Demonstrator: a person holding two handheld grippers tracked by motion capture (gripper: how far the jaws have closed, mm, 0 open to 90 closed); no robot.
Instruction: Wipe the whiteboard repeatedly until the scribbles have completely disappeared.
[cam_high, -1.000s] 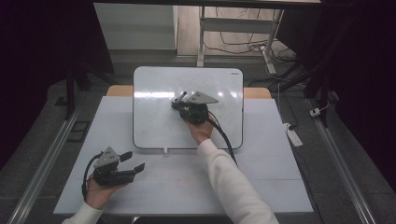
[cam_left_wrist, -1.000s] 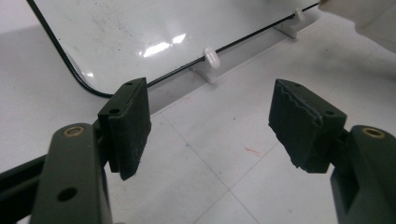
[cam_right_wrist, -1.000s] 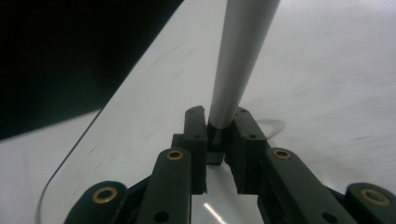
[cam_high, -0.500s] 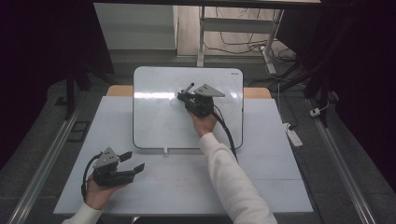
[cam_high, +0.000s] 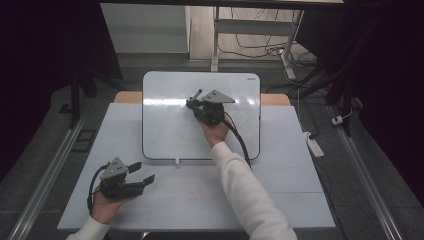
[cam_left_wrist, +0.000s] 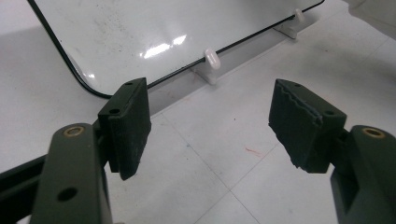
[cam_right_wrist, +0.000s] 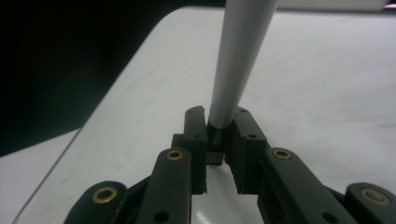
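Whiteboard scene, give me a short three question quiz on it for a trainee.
1. True or false: the right gripper is shut on a marker.
2. What lies under the marker: A) whiteboard B) bare table C) floor?
3. What is between the left gripper fingers?

Key: 1 true. 2 A. 3 nothing; they stand open over the table, near the whiteboard's edge.

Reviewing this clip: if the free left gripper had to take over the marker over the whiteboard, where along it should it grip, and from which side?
Judging by its pose, grip the bare grey barrel of the marker above the right gripper, whose jaws clamp its lower end. Come in across the barrel from the whiteboard's near edge, where the open left gripper sits.
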